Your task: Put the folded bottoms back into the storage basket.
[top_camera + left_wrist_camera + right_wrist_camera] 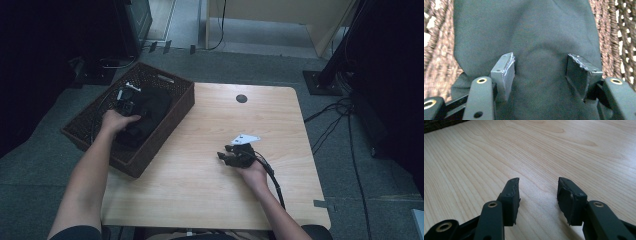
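A dark woven basket [183, 102] stands at the table's left edge with a black cloth [147, 117] bundled inside it. My left gripper [127, 101] is down in the basket over the cloth. In the left gripper view its jaws stand apart [540, 65], the cloth [529, 30] lies flat under and between them, and basket weave [439, 62] shows at both sides. My right gripper [226, 152] rests low over the bare wooden table [200, 190] right of centre. It is open [537, 188] with only tabletop [499, 150] between its pads.
A small round black grommet [241, 98] sits near the table's far edge. Cables [330, 120] and a stand base [322, 82] lie on the grey floor to the right. Dark equipment stands at the far left and right.
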Motion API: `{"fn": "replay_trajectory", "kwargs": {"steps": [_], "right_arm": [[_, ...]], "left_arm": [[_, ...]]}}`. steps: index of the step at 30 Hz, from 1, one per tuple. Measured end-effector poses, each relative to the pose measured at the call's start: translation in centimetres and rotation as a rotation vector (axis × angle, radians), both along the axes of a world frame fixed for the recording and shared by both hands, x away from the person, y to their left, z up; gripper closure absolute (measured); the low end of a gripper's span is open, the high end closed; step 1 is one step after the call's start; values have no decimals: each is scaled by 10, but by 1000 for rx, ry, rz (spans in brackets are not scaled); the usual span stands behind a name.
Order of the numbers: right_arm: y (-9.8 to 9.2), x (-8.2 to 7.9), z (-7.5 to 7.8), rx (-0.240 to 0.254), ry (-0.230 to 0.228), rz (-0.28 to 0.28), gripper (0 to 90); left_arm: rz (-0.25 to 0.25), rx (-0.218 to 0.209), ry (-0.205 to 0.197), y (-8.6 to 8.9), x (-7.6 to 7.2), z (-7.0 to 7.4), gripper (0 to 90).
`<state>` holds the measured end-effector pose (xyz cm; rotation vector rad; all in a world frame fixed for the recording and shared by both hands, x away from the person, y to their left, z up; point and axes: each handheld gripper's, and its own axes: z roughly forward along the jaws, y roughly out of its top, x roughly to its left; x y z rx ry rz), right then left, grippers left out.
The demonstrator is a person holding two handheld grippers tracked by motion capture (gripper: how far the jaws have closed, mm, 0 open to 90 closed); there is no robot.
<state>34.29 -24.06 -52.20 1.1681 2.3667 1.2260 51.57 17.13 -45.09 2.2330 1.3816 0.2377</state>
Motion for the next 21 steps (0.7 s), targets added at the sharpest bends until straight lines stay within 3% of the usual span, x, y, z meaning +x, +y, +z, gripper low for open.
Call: {"fn": "replay_trajectory", "kwargs": {"steps": [5, 9, 10, 13, 16, 21], "right_arm": [[0, 0, 0, -1, 0, 0, 528], [0, 0, 0, -1, -2, 0, 529], [0, 0, 0, -1, -2, 0, 530], [-1, 1, 0, 4, 0, 0, 530], [-1, 1, 0, 7, 1, 2, 534], [-2, 2, 0, 13, 8, 2, 551]], "left_arm": [[11, -40, -47, 9, -6, 27, 425], [33, -85, -143, 16, -21, 40, 445], [43, -96, -144, 17, -24, 42, 468], [50, -71, -129, 18, -33, 41, 470], [38, -46, -153, 18, -42, 36, 476], [67, -31, -113, 22, -53, 17, 490]]}}
